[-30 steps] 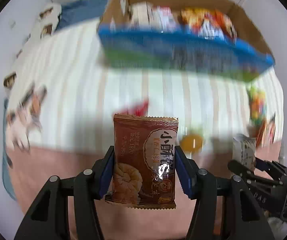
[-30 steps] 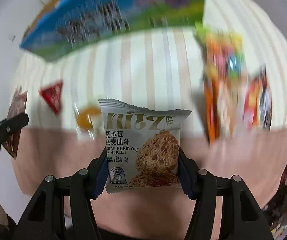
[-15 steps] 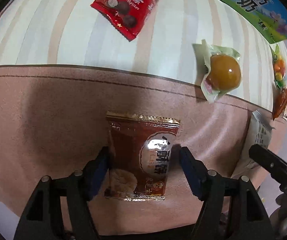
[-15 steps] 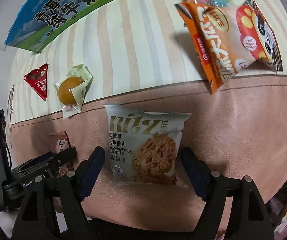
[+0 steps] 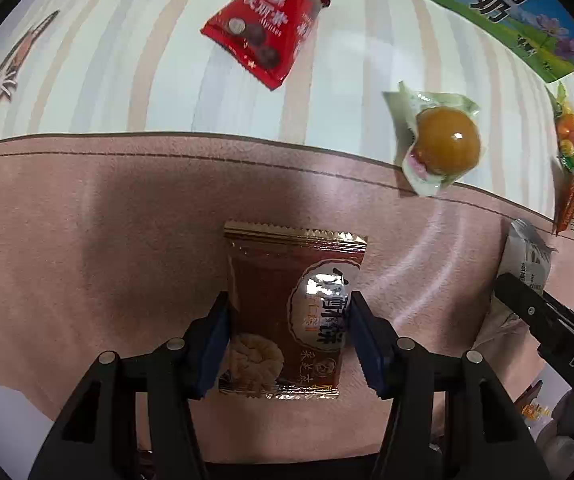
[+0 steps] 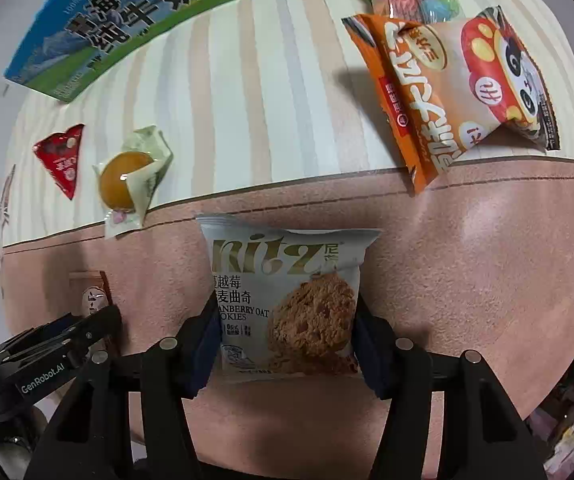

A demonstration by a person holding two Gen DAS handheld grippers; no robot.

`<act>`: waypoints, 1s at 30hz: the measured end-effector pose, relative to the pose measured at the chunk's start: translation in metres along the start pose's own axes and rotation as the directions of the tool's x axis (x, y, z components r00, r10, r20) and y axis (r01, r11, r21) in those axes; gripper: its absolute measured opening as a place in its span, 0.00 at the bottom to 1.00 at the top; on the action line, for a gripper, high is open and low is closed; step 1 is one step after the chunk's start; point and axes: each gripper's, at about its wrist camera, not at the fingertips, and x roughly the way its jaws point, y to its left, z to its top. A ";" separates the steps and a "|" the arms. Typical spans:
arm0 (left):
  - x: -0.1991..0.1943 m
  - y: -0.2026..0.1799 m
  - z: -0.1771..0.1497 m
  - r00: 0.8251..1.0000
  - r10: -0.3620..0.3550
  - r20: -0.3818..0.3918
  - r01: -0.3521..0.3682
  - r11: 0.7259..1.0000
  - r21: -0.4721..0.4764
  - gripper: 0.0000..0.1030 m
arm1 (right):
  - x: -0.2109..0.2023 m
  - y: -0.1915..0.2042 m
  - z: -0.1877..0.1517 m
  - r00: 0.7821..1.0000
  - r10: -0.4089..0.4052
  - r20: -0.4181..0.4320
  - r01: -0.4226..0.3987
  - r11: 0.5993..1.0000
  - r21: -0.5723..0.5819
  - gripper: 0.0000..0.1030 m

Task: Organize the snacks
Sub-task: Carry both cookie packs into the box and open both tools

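Left wrist view has the left gripper (image 5: 289,320) clamped on the brown pastry packet (image 5: 293,312), its long axis running straight away from the fingers. Right gripper (image 6: 285,322) likewise pinches the cranberry oat cookie pack (image 6: 287,300). Both packs hang over the pink cloth, well short of the milk carton box (image 6: 107,28) beyond the striped sheet

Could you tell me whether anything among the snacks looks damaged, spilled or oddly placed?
Nothing stands out. The brown biscuit packet and the oat cookie packet look intact between the fingers of the left gripper and right gripper, and the loose snacks on the cloth are sealed; nothing has spilled.
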 end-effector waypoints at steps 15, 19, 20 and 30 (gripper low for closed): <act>-0.157 -0.047 0.072 0.952 -0.201 0.233 0.184 0.979 0.091 0.53 | -0.120 0.024 0.055 0.959 0.236 0.154 -0.234 0.972 -0.035 0.59; -0.199 -0.045 0.120 0.931 -0.233 0.281 0.201 0.970 0.139 0.53 | -0.162 0.037 0.101 0.941 0.248 0.230 -0.236 0.969 -0.079 0.59; -0.205 -0.048 0.137 0.930 -0.232 0.286 0.194 0.969 0.154 0.53 | -0.169 0.039 0.116 0.941 0.238 0.243 -0.223 0.971 -0.086 0.59; -0.184 -0.066 0.270 0.968 -0.155 0.198 0.127 0.981 0.149 0.53 | -0.149 0.047 0.243 0.982 0.075 0.174 -0.061 0.994 -0.086 0.59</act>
